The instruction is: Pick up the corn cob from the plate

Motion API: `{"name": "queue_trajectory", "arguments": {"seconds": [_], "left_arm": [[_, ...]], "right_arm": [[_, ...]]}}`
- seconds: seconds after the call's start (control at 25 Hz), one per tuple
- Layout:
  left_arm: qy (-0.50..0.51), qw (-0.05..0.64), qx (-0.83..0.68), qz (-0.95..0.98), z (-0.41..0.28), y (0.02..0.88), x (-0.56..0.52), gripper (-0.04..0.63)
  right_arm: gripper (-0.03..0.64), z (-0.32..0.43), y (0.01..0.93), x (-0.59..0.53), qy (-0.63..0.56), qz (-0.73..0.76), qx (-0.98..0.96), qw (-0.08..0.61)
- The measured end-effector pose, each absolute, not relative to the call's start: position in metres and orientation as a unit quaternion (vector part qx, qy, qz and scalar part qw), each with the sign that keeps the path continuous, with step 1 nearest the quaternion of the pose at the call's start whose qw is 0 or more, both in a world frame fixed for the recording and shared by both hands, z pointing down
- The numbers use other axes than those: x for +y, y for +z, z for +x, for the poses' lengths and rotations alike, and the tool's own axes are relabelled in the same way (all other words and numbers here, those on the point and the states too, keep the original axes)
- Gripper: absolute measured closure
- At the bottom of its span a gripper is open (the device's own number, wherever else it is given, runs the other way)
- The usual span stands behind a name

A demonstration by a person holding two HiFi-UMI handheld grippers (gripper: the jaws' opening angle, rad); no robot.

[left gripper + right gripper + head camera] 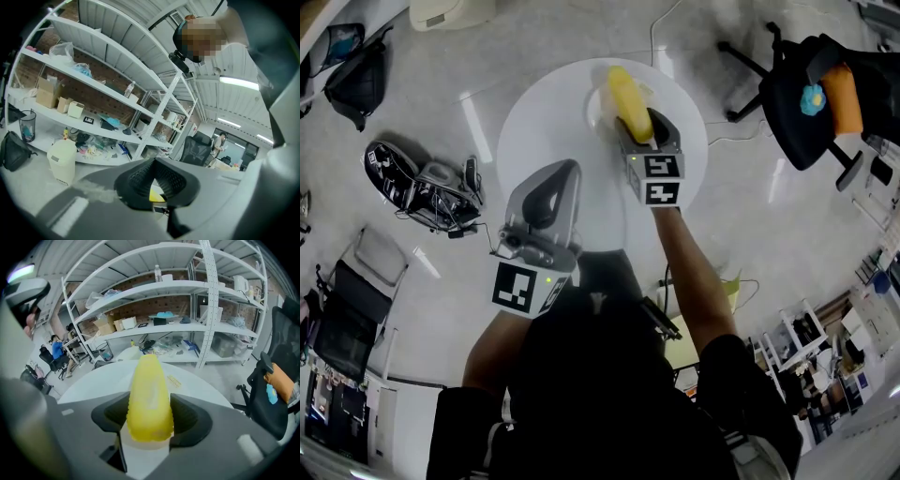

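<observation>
A yellow corn cob (pixel 630 101) lies on a round white table (pixel 539 127); a white plate under it barely stands out from the tabletop, so I cannot trace its rim. My right gripper (pixel 642 128) has the cob's near end between its jaws. In the right gripper view the cob (pixel 149 394) fills the gap and both dark pads (pixel 187 416) touch its sides. My left gripper (pixel 565 172) hovers over the table's near left part, shut and holding nothing. In the left gripper view (pixel 154 161) a sliver of yellow shows through its closed jaws.
A black office chair (pixel 811 89) with an orange and a blue item stands right of the table. On the floor to the left lie a black bag (pixel 356 75) and a heap of gear (pixel 427 187). White shelving (pixel 187 310) and a white bin (pixel 62 161) stand beyond the table.
</observation>
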State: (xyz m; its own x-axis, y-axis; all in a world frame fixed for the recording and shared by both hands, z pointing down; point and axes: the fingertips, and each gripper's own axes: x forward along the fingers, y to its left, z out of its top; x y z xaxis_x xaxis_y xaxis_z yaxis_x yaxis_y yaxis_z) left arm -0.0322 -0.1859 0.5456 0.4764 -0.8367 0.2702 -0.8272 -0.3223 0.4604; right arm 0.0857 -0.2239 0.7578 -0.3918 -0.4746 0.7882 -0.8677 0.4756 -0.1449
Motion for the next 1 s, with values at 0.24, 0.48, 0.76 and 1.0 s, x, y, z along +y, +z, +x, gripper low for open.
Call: {"name": "queue_trajectory", "arguments": {"seconds": [0.24, 0.48, 0.76, 1.0], "left_arm": [[-0.012, 0.271, -0.513, 0.814, -0.039, 0.536, -0.178, 0.592], [-0.015, 0.264, -0.516, 0.815, -0.047, 0.530, -0.171, 0.592], [-0.022, 0.258, -0.520, 0.814, -0.050, 0.517, -0.162, 0.592], [-0.030, 0.250, -0.523, 0.815, -0.054, 0.505, -0.158, 0.592]], "right_arm": [[0.348, 0.087, 0.746, -0.226, 0.293, 0.448, -0.780, 0.323], [0.351, 0.084, 0.732, -0.225, 0.298, 0.464, -0.779, 0.298], [0.353, 0.083, 0.716, -0.219, 0.292, 0.472, -0.782, 0.285], [0.354, 0.084, 0.701, -0.213, 0.292, 0.479, -0.781, 0.276]]}}
